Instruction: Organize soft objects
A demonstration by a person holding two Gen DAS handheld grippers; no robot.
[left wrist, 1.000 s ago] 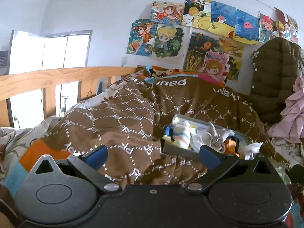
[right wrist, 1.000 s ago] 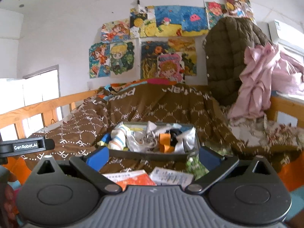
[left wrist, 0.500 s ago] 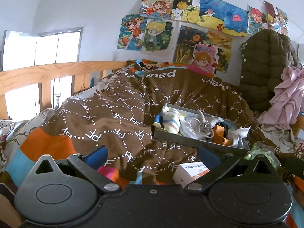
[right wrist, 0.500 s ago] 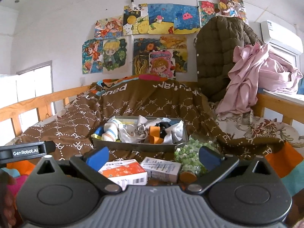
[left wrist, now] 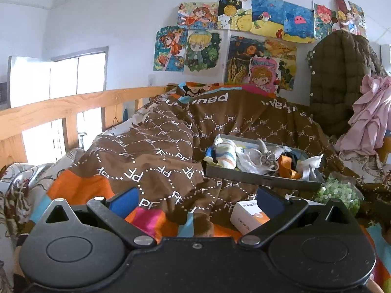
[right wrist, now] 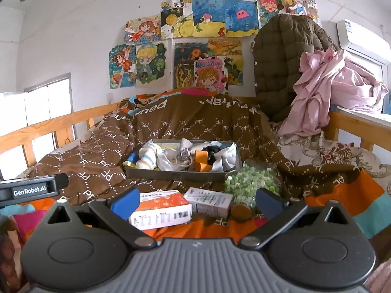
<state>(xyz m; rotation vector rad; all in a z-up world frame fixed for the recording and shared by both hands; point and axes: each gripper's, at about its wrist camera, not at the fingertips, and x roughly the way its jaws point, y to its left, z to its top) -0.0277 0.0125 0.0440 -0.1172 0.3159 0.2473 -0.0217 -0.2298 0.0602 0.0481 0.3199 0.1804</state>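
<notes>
Two claws, both spread wide with nothing between the blue pads. The left gripper [left wrist: 196,201] hangs low over the brown blanket [left wrist: 151,156], jaws apart and empty. The right gripper [right wrist: 198,200] is the same deal, released, holding nothing, and off to its left you can see a bit of the other rig with a GenRobot.AI label [right wrist: 29,191].

Right in front of the right claw, practically between its fingers, sits an orange-and-white box [right wrist: 161,211], and touching it on the right is a smaller white box [right wrist: 209,201]. Just past the right finger there's a clear bag of green-white pellets [right wrist: 246,183] with a brownish round lid [right wrist: 240,211] below it. From the left claw that same orange-and-white box [left wrist: 249,216] peeks out beside its right finger, and the pellet bag [left wrist: 338,193] is further right.

Beyond all that, straight ahead of the right claw and ahead-right of the left one, is the grey tray [right wrist: 176,173] on the blanket. It's stuffed with soft things: a striped sock [right wrist: 146,158] at its left end, white cloth [right wrist: 171,162] in the middle, an orange strap [right wrist: 201,158], something black, more white fabric on the right.

Further back, a wooden bed rail [left wrist: 73,105] runs along the left, drawings [right wrist: 185,46] cover the wall, and an olive quilted jacket [right wrist: 281,61] and pink cloth [right wrist: 330,85] hang on the right.
</notes>
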